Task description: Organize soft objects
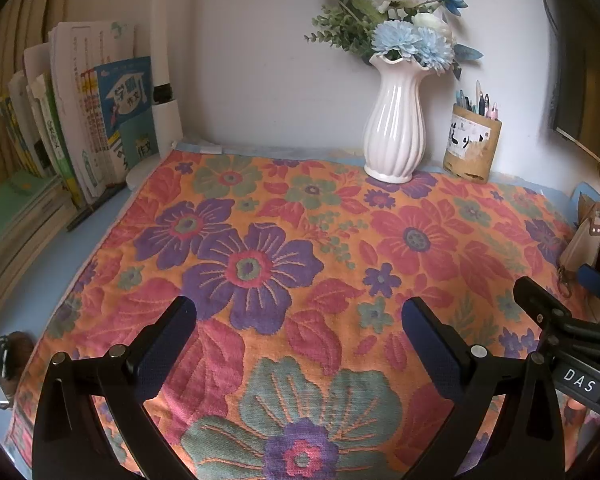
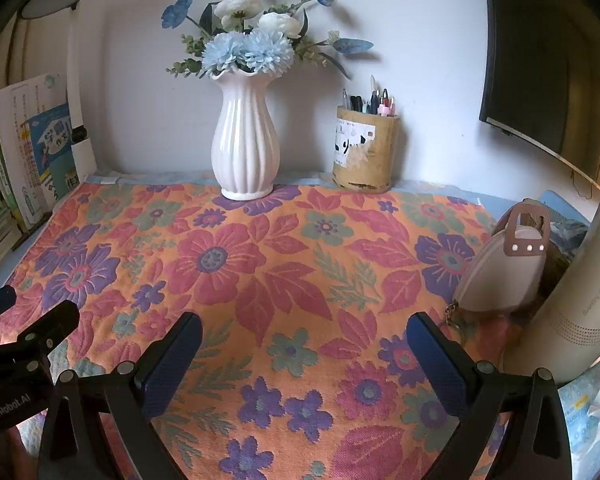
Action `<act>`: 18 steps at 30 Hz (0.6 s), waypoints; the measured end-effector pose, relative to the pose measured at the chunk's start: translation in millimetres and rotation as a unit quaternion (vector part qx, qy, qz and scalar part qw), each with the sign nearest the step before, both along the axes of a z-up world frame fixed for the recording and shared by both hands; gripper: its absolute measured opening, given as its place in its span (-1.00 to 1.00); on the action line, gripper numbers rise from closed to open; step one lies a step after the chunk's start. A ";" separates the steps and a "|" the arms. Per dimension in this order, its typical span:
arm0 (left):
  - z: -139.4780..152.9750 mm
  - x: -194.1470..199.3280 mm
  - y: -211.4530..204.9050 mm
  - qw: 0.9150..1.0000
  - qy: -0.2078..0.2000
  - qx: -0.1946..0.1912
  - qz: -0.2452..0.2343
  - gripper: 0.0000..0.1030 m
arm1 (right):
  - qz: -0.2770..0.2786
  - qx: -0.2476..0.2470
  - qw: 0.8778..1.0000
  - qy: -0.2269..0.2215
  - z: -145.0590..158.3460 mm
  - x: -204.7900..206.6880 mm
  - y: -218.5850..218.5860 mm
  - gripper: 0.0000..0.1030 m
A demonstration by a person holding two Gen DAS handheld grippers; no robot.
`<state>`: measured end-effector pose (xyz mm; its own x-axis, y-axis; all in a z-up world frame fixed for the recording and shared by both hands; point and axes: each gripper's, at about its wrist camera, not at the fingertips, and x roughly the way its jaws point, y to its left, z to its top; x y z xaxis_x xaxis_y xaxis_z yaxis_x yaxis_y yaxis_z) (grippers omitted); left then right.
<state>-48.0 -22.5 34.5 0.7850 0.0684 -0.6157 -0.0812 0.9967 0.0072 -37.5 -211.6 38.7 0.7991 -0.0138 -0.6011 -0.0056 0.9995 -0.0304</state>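
Observation:
An orange towel with large red, purple and green flowers point(image 1: 300, 248) lies spread flat over the desk; it also fills the right wrist view point(image 2: 284, 272). My left gripper point(image 1: 298, 316) hovers open and empty above its near half. My right gripper point(image 2: 304, 332) hovers open and empty above the towel's near right part. Each gripper shows at the edge of the other's view: the right one in the left wrist view point(image 1: 556, 320), the left one in the right wrist view point(image 2: 24, 344).
A white vase of blue flowers point(image 1: 394, 128) point(image 2: 246, 140) stands on the towel's far edge, a pen holder point(image 1: 472, 144) point(image 2: 366, 152) beside it. Books point(image 1: 80, 128) line the left. A small beige bag point(image 2: 504, 272) and a white cylinder point(image 2: 580, 292) stand at right.

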 end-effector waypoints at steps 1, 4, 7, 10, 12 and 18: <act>-0.1 0.3 -0.1 1.000 0.001 0.001 0.001 0.98 | 0.000 -0.001 1.000 0.001 -0.2 0.3 0.3 0.98; -0.4 0.7 0.1 1.000 0.002 0.001 0.003 0.98 | 0.001 -0.002 1.000 0.004 -1.1 1.3 0.1 0.98; -0.7 1.6 0.9 1.000 0.003 0.000 0.002 0.98 | 0.001 -0.001 1.000 0.006 -1.6 1.8 0.5 0.98; -1.0 1.7 0.7 1.000 0.004 0.000 0.002 0.98 | 0.001 0.000 1.000 0.007 -1.9 2.6 0.5 0.98; -1.5 1.8 0.7 1.000 0.006 0.000 0.002 0.98 | 0.000 0.000 1.000 0.007 -2.1 2.4 1.3 0.98; -2.1 2.7 1.2 1.000 0.007 0.000 0.002 0.98 | -0.002 0.000 1.000 0.008 -2.8 2.3 2.1 0.98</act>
